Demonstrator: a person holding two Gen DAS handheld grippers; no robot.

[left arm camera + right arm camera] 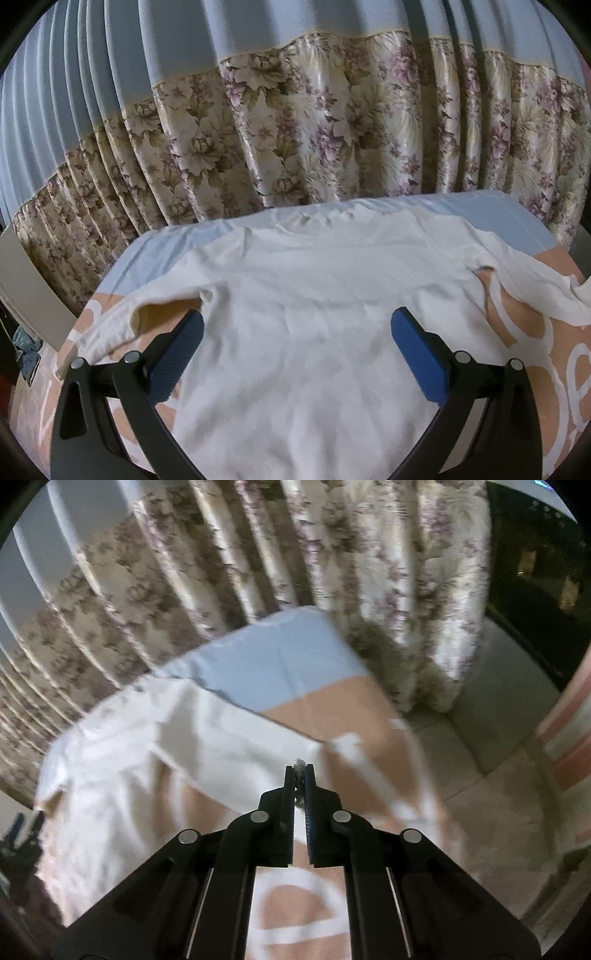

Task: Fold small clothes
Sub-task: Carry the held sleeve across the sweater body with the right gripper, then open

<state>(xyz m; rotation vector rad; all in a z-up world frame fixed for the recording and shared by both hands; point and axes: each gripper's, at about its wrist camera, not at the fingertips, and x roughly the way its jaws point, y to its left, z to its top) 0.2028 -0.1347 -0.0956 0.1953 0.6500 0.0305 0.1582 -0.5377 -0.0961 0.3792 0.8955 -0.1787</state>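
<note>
A white shirt (317, 295) lies spread flat on the table, neck end toward the curtain. My left gripper (297, 321) hovers over its middle, wide open, blue pads (413, 350) on either side and nothing between them. The left sleeve (122, 317) lies flat beside the left finger. In the right wrist view my right gripper (299, 767) is shut on the tip of the shirt's right sleeve (229, 746), a tuft of white fabric showing between the fingertips. That sleeve rises off the table, pulled taut from the shirt's body (110, 775). The same sleeve (546, 288) lifts at the right edge.
The table is covered by a peach cloth with white lettering (295, 915) and a pale blue band (280, 664) at the far end. A floral curtain (314, 129) hangs just behind the table. Tiled floor (491, 768) lies beyond the right edge.
</note>
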